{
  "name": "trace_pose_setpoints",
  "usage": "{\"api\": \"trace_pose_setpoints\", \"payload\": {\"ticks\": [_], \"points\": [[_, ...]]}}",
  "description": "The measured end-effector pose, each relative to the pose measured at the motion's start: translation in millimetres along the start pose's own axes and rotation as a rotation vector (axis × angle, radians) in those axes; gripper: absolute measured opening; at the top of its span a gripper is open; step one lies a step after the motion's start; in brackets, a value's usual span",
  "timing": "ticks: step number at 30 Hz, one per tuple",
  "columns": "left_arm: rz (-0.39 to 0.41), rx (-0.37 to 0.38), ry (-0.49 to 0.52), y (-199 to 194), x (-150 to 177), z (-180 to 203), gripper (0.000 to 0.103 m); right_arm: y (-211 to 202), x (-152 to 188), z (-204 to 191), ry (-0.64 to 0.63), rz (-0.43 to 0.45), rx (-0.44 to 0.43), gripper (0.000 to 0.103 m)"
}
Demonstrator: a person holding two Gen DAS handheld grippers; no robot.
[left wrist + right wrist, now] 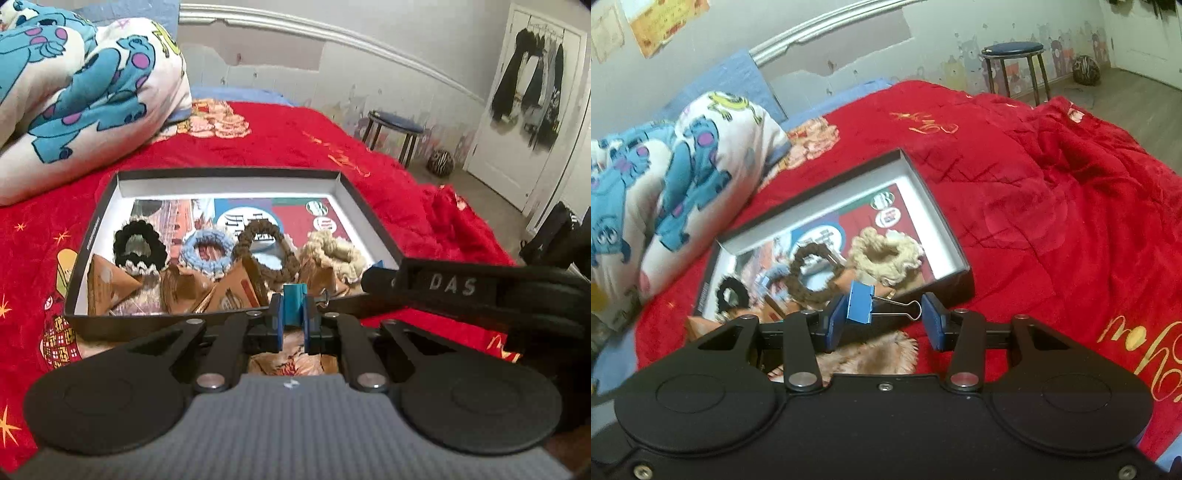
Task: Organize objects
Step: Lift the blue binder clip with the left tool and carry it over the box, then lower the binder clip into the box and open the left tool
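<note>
Blue metal binder clip [860, 305], crocheted scrunchies [207, 252], shallow box [229, 173]

Black claw [884, 319] linkages, blue pads [932, 325], silver rivets.

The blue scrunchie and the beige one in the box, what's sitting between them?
The brown scrunchie lies between the blue scrunchie and the beige scrunchie, in the row inside the box. The left wrist view shows this best.

scrunchies [207, 253] in a box [229, 175] (box on bed [369, 177])
</note>
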State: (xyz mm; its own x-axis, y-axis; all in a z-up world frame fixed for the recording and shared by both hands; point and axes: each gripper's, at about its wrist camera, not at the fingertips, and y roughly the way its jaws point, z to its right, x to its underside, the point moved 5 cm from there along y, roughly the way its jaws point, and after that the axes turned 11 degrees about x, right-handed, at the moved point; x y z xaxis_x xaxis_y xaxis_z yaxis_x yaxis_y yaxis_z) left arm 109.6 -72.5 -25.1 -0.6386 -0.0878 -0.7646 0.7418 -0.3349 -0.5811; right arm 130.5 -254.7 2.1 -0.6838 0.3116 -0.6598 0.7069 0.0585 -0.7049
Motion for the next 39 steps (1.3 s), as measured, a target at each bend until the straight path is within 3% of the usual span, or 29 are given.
{"api": "trace_pose_setpoints", "payload": {"ticks": [16, 23, 32, 39], "points": [[0.154, -0.004, -0.012, -28.6, -21.1, -16.4, 0.012, -25.7, -29.4, -17.1, 0.025, 0.078, -0.08, 0.043], [0.245, -0.012, 0.008, -49.7, -45.7, -19.7, 0.012, -37.1, -45.4, -34.0, 0.001, 0.114, -0.098, 0.043], [0.243, -0.067, 0.092, -39.1, -94.7, -37.3, 0.012, -41.7, -75.2, -59.2, -0.058, 0.14, -0.129, 0.043], [0.241, -0.104, 0.089, -6.3, -118.1, -67.8, 0.012, 9.1, -98.3, -80.3, -0.047, 0.096, -0.181, 0.043]]}}
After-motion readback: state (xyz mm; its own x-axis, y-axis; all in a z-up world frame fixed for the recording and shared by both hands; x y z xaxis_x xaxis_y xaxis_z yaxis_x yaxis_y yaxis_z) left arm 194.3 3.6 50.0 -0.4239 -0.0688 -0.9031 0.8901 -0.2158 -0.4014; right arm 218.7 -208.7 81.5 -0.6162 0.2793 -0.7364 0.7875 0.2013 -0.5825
